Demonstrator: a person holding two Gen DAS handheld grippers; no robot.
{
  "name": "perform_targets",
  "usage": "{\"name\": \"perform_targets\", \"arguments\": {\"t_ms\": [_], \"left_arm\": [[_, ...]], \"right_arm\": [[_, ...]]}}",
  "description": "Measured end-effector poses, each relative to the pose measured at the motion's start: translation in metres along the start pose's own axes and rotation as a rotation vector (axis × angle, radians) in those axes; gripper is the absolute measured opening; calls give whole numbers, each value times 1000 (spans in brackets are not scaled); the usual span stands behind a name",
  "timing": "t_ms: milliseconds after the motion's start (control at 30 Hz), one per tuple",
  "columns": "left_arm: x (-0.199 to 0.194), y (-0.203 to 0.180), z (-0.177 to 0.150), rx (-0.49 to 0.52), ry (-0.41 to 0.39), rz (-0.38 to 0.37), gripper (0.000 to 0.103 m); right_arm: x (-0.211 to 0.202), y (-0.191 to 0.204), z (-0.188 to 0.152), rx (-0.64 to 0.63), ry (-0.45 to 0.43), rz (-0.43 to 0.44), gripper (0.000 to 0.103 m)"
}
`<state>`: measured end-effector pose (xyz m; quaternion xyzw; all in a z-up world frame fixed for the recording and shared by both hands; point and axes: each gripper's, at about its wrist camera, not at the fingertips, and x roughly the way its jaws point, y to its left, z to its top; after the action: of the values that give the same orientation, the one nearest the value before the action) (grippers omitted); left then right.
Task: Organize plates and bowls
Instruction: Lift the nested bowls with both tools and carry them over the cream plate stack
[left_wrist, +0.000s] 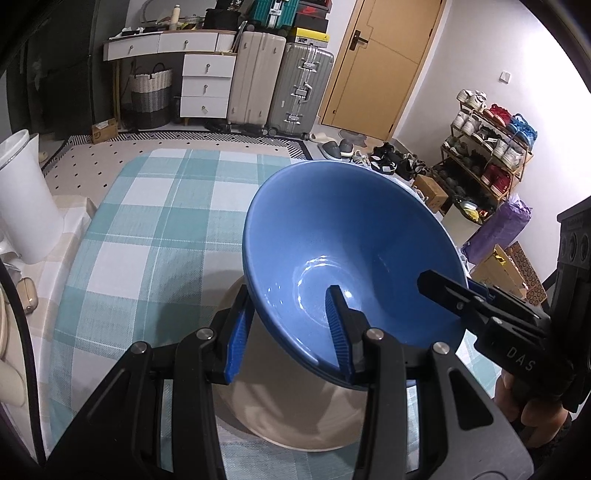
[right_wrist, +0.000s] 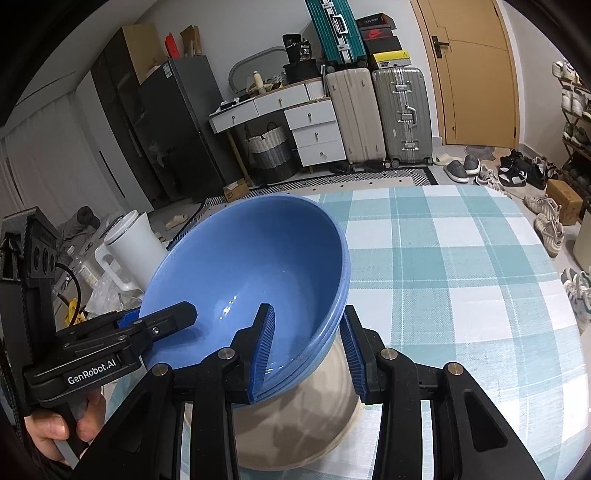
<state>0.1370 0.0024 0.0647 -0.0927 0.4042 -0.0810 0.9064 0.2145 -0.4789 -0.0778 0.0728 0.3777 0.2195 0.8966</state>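
A stack of nested blue bowls hangs tilted above a beige plate that lies on the checked tablecloth. My left gripper is shut on the stack's near wall, one pad inside and one outside. My right gripper grips the opposite wall the same way. Each gripper also shows in the other's view: the right gripper clamps the rim at the right, and the left gripper clamps it at the left. A person's hand holds each handle. The bowls hide much of the plate.
The teal and white checked cloth covers the table. A white jug stands at the table's left side. Beyond the table are suitcases, white drawers, a door and a shoe rack.
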Motion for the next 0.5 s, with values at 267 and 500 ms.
{"name": "perform_targets", "arguments": {"t_ms": [267,500], "left_arm": [[15,10,-6,-10,22,8,37],[25,16,-10,-19,30,16,37]], "right_arm": [[12,-1,-5,-1,33,-2,37],[18,-1,-9,-7,45,-1,37]]}}
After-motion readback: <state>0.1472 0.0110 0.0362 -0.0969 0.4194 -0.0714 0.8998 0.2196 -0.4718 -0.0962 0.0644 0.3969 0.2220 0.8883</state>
